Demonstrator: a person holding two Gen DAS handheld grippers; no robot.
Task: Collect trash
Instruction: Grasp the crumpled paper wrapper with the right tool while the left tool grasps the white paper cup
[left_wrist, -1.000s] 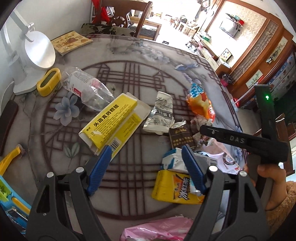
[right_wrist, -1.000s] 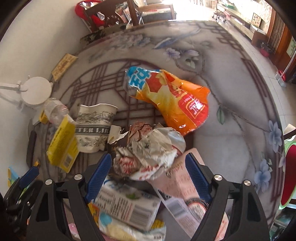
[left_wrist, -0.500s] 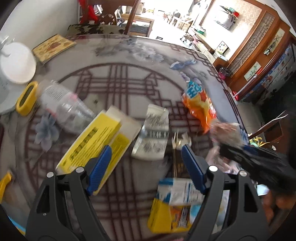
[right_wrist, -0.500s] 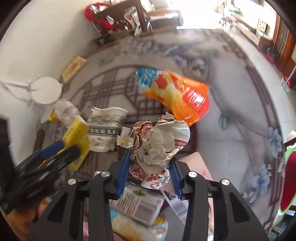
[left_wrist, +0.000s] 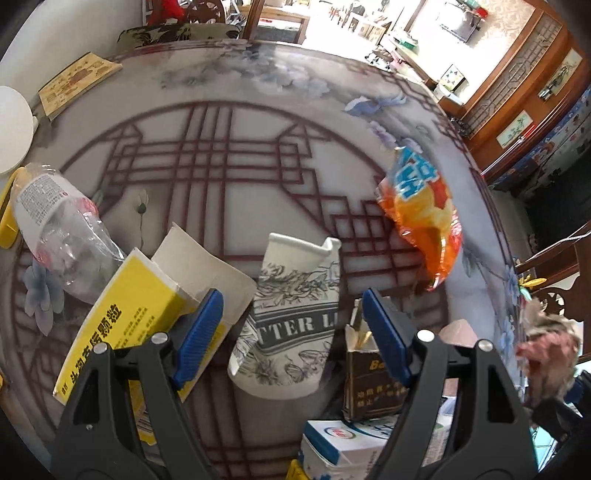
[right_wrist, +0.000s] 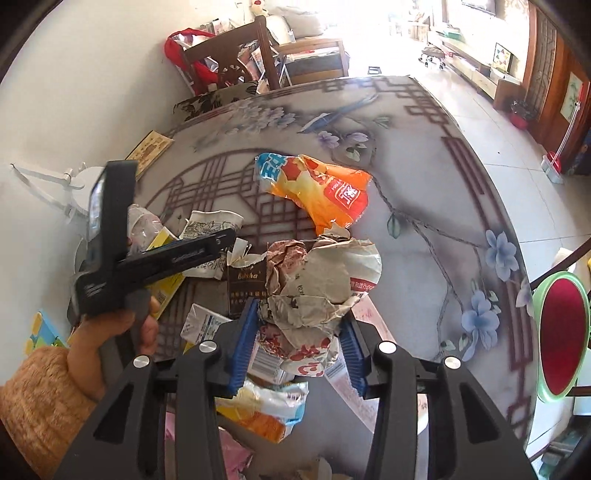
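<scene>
The crumpled paper wrapper (right_wrist: 317, 291), loose a second ago, is now clamped in the just-closed right gripper (right_wrist: 295, 354), ready for binning, while the left gripper (left_wrist: 291, 332) is held open over the flattened paper cup (left_wrist: 291, 317).

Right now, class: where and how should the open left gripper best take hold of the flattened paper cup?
Probably across the paper cup at its printed middle, from above. It lies flat on the table, lengthwise between the open left gripper pads, so closing pinches its two long edges.
</scene>
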